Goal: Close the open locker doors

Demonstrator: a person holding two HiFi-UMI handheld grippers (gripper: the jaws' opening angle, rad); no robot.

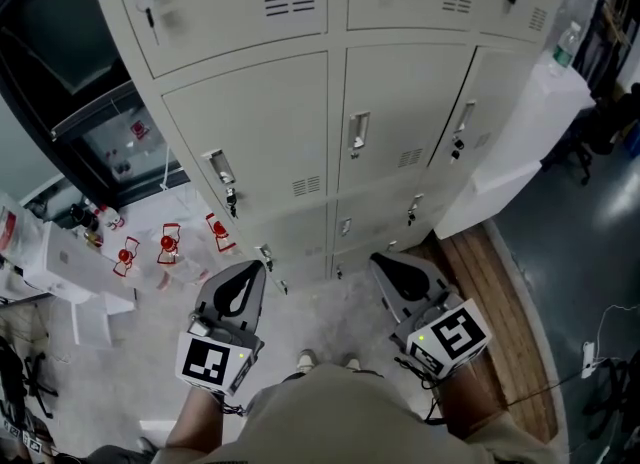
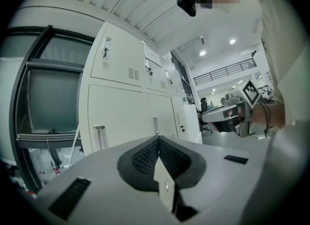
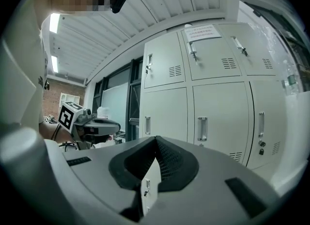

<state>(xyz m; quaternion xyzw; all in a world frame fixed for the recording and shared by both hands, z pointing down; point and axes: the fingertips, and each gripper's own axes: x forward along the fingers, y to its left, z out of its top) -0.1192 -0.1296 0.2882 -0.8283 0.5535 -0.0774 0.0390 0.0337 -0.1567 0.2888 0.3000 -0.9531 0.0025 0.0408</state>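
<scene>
A bank of cream metal lockers (image 1: pixel 250 122) stands right in front of me, with handles and small vents on each door. Every door that shows in the head view lies flush with its frame. The lockers (image 2: pixel 121 112) fill the left of the left gripper view, and the lockers (image 3: pixel 218 107) the right of the right gripper view. My left gripper (image 1: pixel 248 274) and right gripper (image 1: pixel 384 266) are held low and level, pointing at the bottom row and apart from it. Both are shut, pads meeting at the tips with nothing between: left gripper (image 2: pixel 157 139), right gripper (image 3: pixel 156 139).
A white unit (image 1: pixel 520 142) with a bottle (image 1: pixel 565 44) on top stands against the lockers' right side, on a wooden platform (image 1: pixel 495 292). Red-and-white items (image 1: pixel 165 247) and white boxes (image 1: pixel 60 262) lie on the floor at left, below a dark window frame (image 1: pixel 70 82). My shoes (image 1: pixel 325 360) show between the grippers.
</scene>
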